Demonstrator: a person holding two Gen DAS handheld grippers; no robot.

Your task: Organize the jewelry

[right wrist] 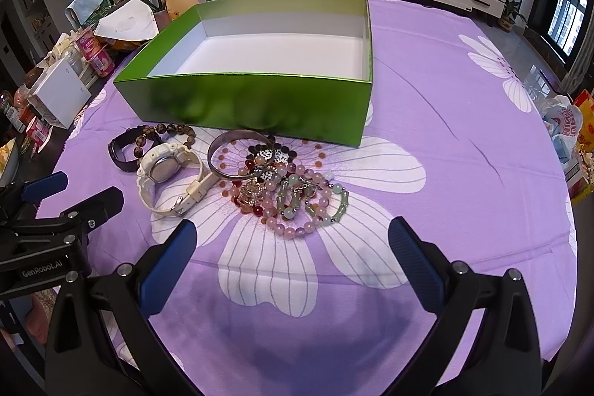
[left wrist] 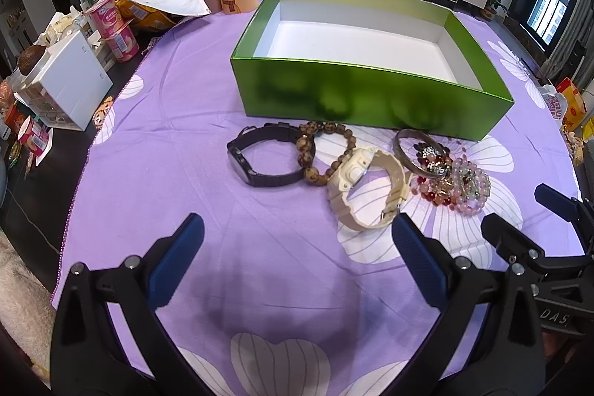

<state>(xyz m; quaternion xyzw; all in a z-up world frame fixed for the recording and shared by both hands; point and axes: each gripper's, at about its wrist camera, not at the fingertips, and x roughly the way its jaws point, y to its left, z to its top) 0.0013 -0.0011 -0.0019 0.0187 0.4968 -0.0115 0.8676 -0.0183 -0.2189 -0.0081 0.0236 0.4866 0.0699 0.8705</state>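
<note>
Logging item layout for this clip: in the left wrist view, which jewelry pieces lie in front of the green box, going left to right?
Black watch → brown bead bracelet → cream watch → metal bangle → pink bead pile.

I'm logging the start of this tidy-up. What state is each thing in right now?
Green box: open, nothing inside.
Black watch: on the cloth, strap closed in a loop.
White watch: on its side, strap unbuckled.
Left gripper: open, holding nothing.
Right gripper: open, holding nothing.
</note>
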